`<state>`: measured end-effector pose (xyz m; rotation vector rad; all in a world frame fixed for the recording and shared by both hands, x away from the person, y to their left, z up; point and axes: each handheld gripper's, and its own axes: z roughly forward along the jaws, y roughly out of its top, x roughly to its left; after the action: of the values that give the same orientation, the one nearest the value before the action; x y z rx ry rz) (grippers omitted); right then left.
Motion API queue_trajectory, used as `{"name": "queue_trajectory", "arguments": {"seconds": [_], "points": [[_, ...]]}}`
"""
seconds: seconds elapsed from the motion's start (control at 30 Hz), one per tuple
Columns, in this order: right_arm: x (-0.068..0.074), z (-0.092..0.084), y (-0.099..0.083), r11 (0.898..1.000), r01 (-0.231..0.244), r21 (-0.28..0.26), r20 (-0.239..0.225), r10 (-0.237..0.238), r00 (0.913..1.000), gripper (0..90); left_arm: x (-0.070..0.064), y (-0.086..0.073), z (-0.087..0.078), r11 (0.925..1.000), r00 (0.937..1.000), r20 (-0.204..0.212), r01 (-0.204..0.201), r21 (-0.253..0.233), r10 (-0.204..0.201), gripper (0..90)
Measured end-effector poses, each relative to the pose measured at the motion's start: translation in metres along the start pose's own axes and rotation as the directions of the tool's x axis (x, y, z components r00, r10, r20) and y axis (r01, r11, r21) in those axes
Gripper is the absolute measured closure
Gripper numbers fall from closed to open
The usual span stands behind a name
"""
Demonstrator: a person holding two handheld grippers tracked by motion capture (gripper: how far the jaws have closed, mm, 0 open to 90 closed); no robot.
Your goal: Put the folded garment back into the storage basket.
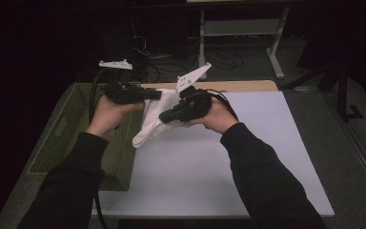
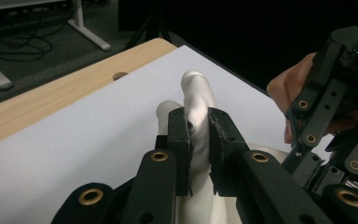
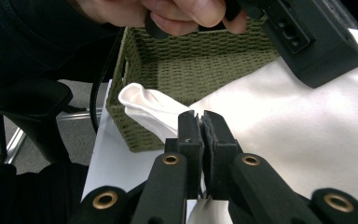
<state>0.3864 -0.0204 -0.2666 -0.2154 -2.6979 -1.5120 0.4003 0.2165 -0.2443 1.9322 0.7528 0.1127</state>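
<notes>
Two grippers on one white cloth (image 1: 155, 119) here, and both are clamped onto it. In the high view the left gripper (image 1: 156, 94) pinches the upper part of the fabric, while the right gripper (image 1: 164, 116) has it a bit lower, so the cloth hangs between them in the air above the white table mat (image 1: 209, 167), right next to the green woven basket (image 1: 57, 138). One loose end droops down toward the basket's near edge.

The left gripper view shows the left gripper (image 2: 199, 126) with its jaws pressed on a bunched fold, a rounded tip of fabric poking up past them. In the right gripper view the right gripper (image 3: 200, 122) is nearly fully closed, with just a thin layer of fabric caught in between, and the basket sits just behind.

As for handling, I'd guess this thing is super light and totally floppy. It sags wherever it isn't held and won't keep any shape by itself. It isn't fragile, but thin fabric can slide out of a pinch if you tug sideways, so a firm bite on a doubled-up fold or a hem seems safer than a single layer. Taking it at two spread-apart points along an edge should stop it from bunching. Watch that dangling end, since it could snag on the basket's weave.
</notes>
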Motion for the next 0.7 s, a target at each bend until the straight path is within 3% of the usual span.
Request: {"name": "queue_trajectory", "arguments": {"seconds": [0.7], "points": [[-0.003,0.059,0.057,0.999,0.047,0.023,-0.049,-0.046,0.9977,85.5,0.042,-0.017,-0.063,0.9976,0.9986,-0.047,0.023,-0.065,-0.026,79.7]]}}
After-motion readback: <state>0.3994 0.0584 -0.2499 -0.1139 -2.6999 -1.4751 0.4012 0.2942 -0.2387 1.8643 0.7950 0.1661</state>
